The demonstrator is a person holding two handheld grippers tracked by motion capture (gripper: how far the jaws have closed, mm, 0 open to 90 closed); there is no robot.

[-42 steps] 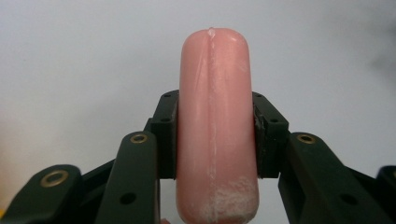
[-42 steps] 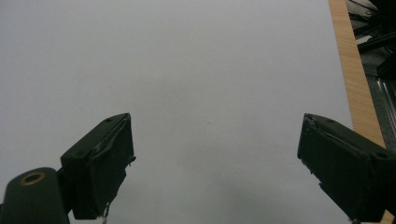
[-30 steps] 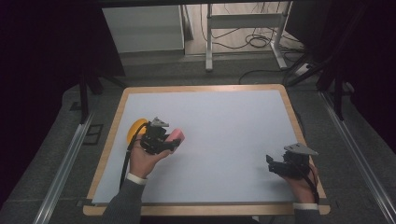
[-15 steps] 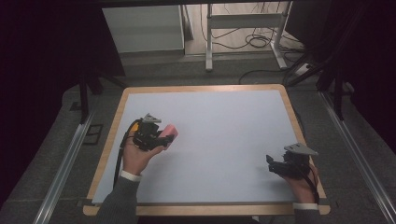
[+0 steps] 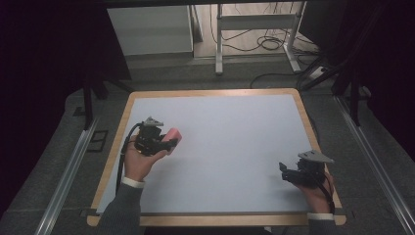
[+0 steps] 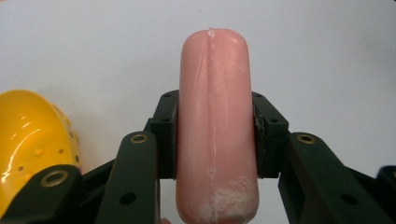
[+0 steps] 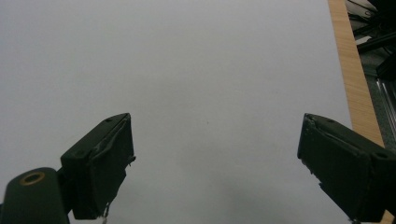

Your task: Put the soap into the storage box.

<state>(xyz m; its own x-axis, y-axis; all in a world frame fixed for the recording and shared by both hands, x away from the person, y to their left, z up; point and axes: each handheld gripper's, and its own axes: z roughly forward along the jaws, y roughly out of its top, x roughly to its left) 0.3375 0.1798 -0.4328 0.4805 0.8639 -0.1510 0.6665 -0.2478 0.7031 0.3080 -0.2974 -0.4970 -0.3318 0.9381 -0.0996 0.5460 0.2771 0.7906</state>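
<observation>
A pink sausage-shaped toy (image 6: 216, 126) stands lengthwise between the jaws of my left gripper (image 6: 215, 135), whose pads press on both its sides. In the high view that gripper (image 5: 165, 140) is at the table's left side with the pink toy (image 5: 172, 135) sticking out to the right. A yellow rounded object with small dots (image 6: 32, 140) lies just left of the left jaws. My right gripper (image 5: 285, 171) rests near the table's front right corner, jaws wide apart (image 7: 215, 158) with nothing between them over bare white surface.
The white table top (image 5: 230, 142) has a wooden rim (image 5: 117, 132). Its right wooden edge (image 7: 352, 79) runs close beside the right gripper. Metal rails (image 5: 68, 171) flank the table, and cables and a frame stand on the floor behind it.
My left hand has shifted left and farther up the table with the pink toy held in the gripper, now covering the yellow object in the high view. The right hand has stayed put.
</observation>
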